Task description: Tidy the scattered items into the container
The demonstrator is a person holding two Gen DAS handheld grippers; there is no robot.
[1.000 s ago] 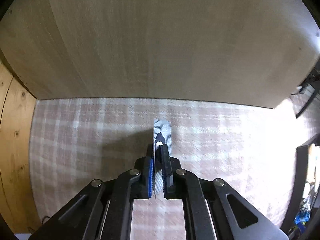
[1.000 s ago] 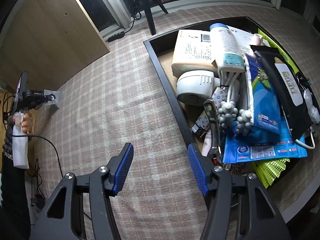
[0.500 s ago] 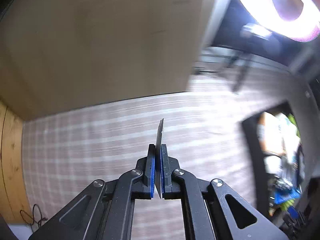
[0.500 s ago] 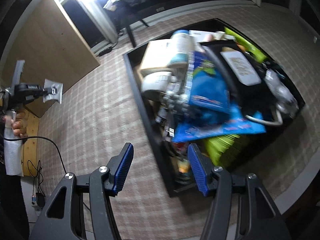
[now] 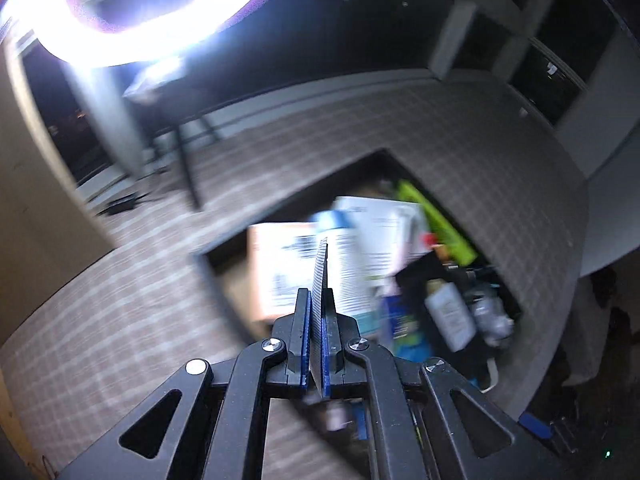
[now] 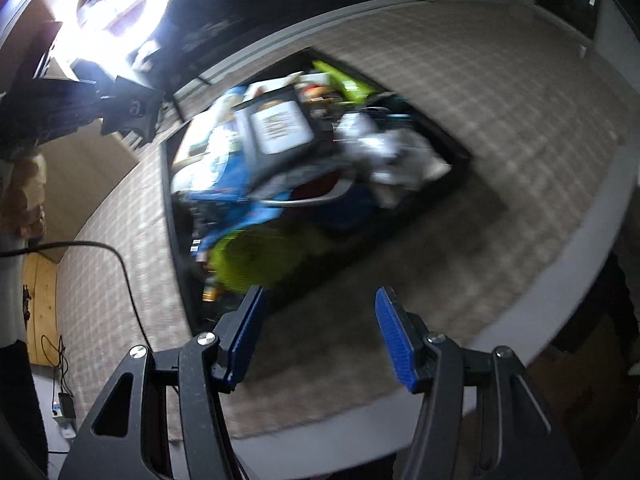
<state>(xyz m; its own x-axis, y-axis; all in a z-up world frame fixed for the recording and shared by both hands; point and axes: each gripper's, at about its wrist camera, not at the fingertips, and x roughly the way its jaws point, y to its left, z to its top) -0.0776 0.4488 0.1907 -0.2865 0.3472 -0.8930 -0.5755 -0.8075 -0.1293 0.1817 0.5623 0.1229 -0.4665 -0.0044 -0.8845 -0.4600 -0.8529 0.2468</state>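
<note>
My left gripper point(image 5: 316, 296) is shut on a thin grey striped card point(image 5: 321, 268), seen edge-on and sticking up past the pads. It hangs over the left part of the black tray point(image 5: 212, 264), above a cardboard box point(image 5: 272, 268) and a white bottle with a blue top point(image 5: 352, 264). In the right wrist view the left gripper point(image 6: 128, 108) shows dark at the upper left. My right gripper point(image 6: 320, 300) is open and holds nothing, above the checked cloth just in front of the tray's point(image 6: 456, 152) near edge. The tray is piled with blue packets point(image 6: 224, 184), a yellow-green mesh item point(image 6: 260, 256) and several other things, all blurred.
A bright ring light point(image 5: 132, 12) on a stand point(image 5: 188, 172) glares at the back. A wooden cabinet point(image 5: 40, 208) stands at the left. The round table's edge point(image 6: 560, 264) runs close on the right. A black cable point(image 6: 124, 272) crosses the cloth, and a person's hand point(image 6: 24, 192) is at the left.
The left gripper has swung from the cloth beside the wooden panel to above the tray, rolling with the card still held. The right gripper moved from the tray's left side to its near edge, still open.
</note>
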